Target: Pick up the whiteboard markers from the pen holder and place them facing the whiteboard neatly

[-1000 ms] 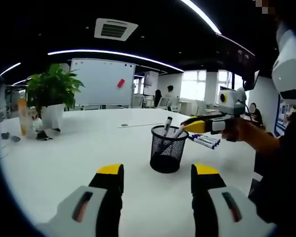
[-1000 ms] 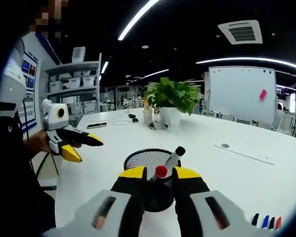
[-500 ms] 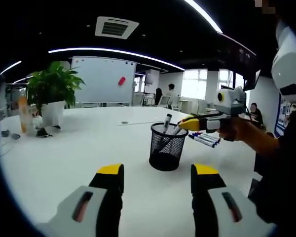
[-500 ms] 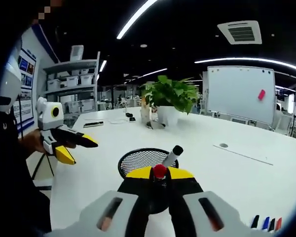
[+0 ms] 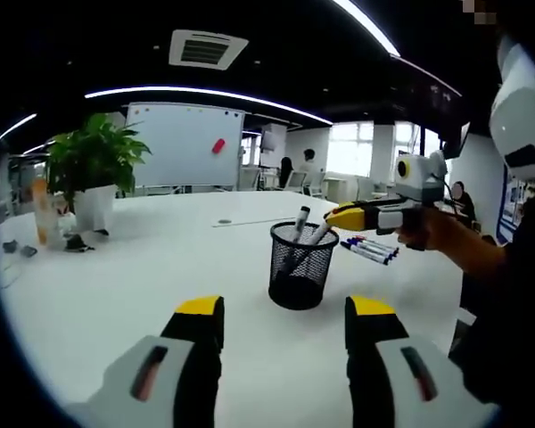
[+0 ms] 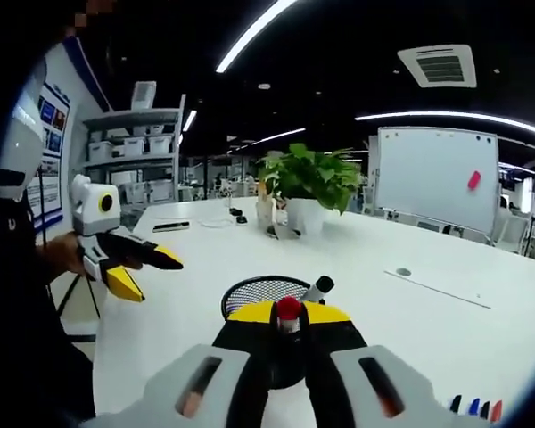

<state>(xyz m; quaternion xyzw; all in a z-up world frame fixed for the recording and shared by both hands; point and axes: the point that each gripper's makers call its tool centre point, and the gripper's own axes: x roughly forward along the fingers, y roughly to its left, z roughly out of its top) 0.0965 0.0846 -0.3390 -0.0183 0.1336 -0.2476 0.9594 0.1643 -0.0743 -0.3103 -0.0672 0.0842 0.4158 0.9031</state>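
Observation:
A black mesh pen holder (image 5: 298,267) stands on the white table (image 5: 116,294) with two markers leaning in it. My right gripper (image 6: 288,312) is shut on a red-capped marker (image 6: 289,308) right above the holder (image 6: 260,290); a black-capped marker (image 6: 318,288) leans beside it. In the left gripper view that right gripper (image 5: 349,217) reaches over the holder's rim from the right. My left gripper (image 5: 285,316) stays open and empty, short of the holder. Several markers (image 5: 367,249) lie in a row on the table beyond the holder, also at the right gripper view's lower right (image 6: 474,407). The whiteboard (image 5: 185,147) stands far back.
A potted plant (image 5: 93,169) and small items stand at the table's far left. A slot (image 5: 250,223) runs across the tabletop behind the holder. Shelving (image 6: 129,160) lines the wall. A person's hand (image 5: 446,241) holds the right gripper.
My right gripper has shut on the red-capped marker and lifted slightly with it. The left gripper has stayed open and still.

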